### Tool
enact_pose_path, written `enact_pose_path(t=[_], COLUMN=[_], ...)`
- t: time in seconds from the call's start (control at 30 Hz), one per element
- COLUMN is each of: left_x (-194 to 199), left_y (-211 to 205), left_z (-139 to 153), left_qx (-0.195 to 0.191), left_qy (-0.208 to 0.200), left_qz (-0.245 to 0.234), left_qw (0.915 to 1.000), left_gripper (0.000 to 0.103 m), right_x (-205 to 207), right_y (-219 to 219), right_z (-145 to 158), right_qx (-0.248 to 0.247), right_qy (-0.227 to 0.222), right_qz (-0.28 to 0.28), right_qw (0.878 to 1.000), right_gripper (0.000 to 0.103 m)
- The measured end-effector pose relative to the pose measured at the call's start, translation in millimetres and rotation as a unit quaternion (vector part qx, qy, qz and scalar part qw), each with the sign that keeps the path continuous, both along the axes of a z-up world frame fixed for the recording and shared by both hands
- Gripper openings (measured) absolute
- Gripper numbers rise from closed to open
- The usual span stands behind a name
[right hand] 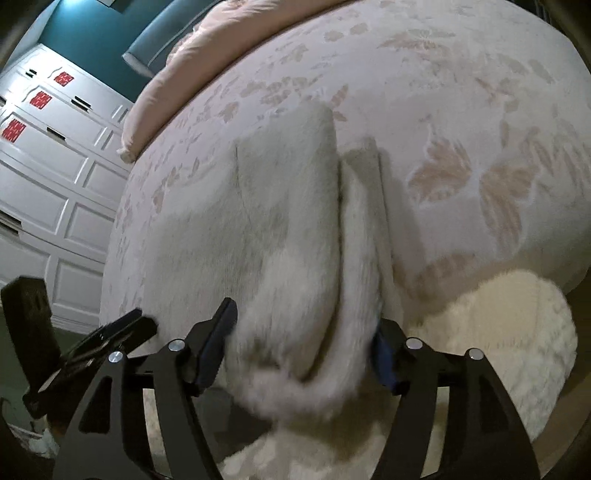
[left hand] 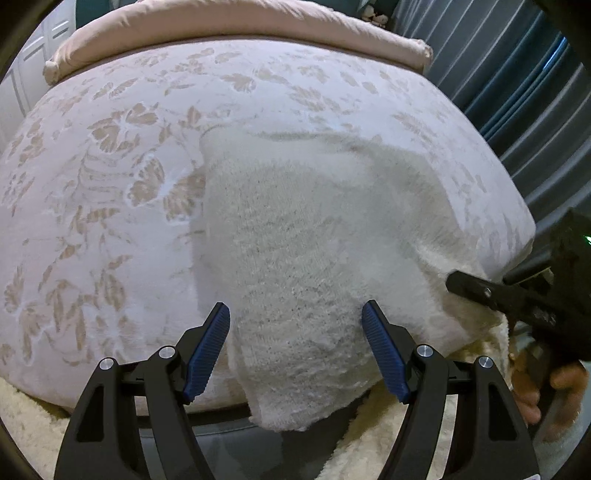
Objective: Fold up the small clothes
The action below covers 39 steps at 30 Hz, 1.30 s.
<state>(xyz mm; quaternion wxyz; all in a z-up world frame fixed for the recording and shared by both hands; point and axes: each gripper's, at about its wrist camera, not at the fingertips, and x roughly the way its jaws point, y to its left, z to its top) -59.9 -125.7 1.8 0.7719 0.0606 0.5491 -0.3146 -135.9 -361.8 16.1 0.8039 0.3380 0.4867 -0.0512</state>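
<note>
Plainly, the white fluffy garment [left hand: 295, 236] lies on the floral bed [left hand: 110, 177], its near end hanging over the bed's edge. The left gripper [left hand: 295, 347] stands wide open astride that end without pressing it. The right gripper [right hand: 303, 350] also stands apart, garment between its fingers, ungripped.

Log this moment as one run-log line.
garment: white fuzzy knit on bed, near edge overhanging | left tool: open | right tool: open, garment between pads | fold: unfinished

Floral-patterned bed [left hand: 110, 166] with pink bolster [left hand: 240, 22], white panelled wardrobe [right hand: 55, 166], teal wall [right hand: 96, 37], grey-blue curtains [left hand: 517, 92].
</note>
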Motion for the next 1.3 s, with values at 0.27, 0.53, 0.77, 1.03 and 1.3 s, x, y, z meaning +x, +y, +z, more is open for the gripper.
enact_pose_path(t=[0.27,0.53,0.77,1.03,1.3], left_x=[0.5,3.4,19.9,23.0,19.9], left_y=[-3.9,5.6,49.8,67.8,65.4], left_z=[-6.3,0.9,24.8,13.5,16.5], left_qx=[0.014,0.012,-0.004,0.007,0.018], left_qy=[0.008,0.011,-0.013,0.009,-0.015], left_qz=[0.013,0.035,0.095,0.121,0.107], left_qw=[0.9998,0.9993,0.9954,0.9926,0.9939], left_gripper=[0.072,0.074,0.081,0.081,0.081], right_x=[2.1,12.7,0.2,-12.0,-21.8], right_y=[10.8,27.5,2.2,2.9,9.8], right_z=[-13.6,26.3,-0.9,-0.9,6.4], right_qx=[0.005,0.061,-0.030,0.086,-0.064], right_qy=[0.015,-0.067,0.016,-0.048,0.032], right_qz=[0.005,0.042,0.028,0.026,0.014], right_qw=[1.000,0.995,0.999,0.995,0.997], right_gripper=[0.049,0.024,0.021,0.020,0.047])
